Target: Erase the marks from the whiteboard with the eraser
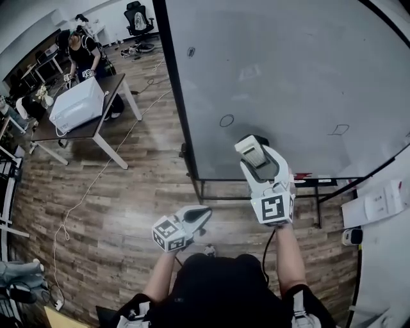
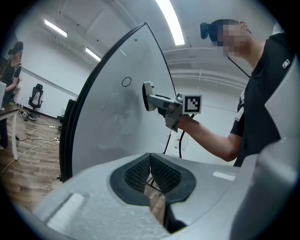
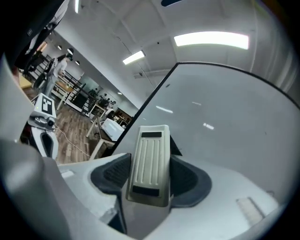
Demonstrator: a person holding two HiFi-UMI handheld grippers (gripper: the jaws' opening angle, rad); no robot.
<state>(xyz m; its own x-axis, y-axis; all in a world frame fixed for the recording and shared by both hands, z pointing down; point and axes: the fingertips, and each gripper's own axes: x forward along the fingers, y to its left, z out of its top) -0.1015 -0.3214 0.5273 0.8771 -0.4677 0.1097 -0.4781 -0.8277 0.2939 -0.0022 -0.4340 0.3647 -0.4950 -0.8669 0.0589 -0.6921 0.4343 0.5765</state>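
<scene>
Low on the whiteboard (image 1: 288, 64) sit 2 outlined marks (image 1: 227, 120); right gripper (image 1: 258, 155) clamps 1 eraser (image 3: 150, 164).

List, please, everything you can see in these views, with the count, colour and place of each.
whiteboard: one, white, dark frame, upright ahead
marks: at least three, dark, on the whiteboard
eraser: one, off-white, held up near the whiteboard
table: one, dark top, far left
box: one, white, on the table
office chair: one, black, far back
other person: one, black clothes, behind the table
left gripper: one, white, low, jaws together, empty
right gripper: one, white, raised by the whiteboard, holding the eraser
</scene>
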